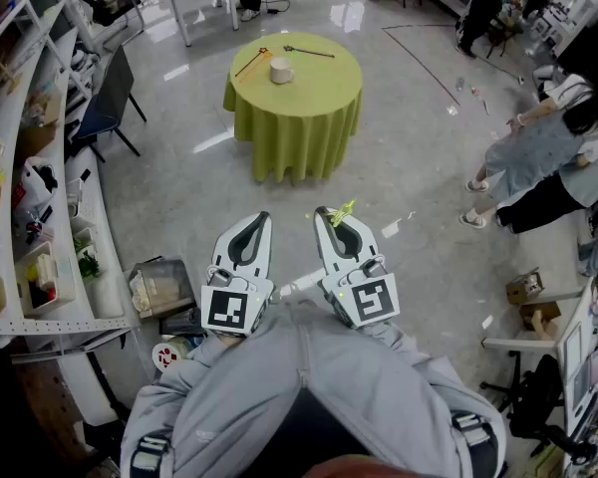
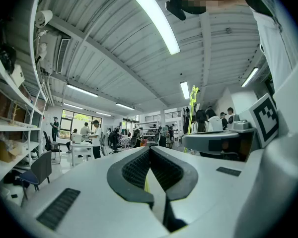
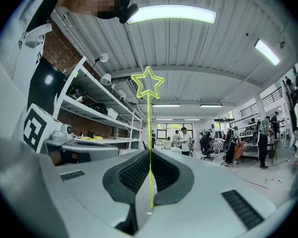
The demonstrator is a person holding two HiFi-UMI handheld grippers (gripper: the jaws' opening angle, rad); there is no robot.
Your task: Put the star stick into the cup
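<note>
The star stick [image 3: 150, 114] is clamped upright between the fingers of the right gripper [image 1: 331, 217], low at centre frame. The left gripper [image 1: 259, 222] is held with its fingers together. The cup [image 1: 281, 70] on the table [image 1: 309, 108], at upper centre, is well apart, so carrying and insertion are judged still to be done.

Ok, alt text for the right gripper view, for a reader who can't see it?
The right gripper has its jaws shut on a thin yellow-green star stick, which rises straight up the picture, its star outlined against the ceiling. Behind, wall shelves run along the left and people stand far off.
</note>
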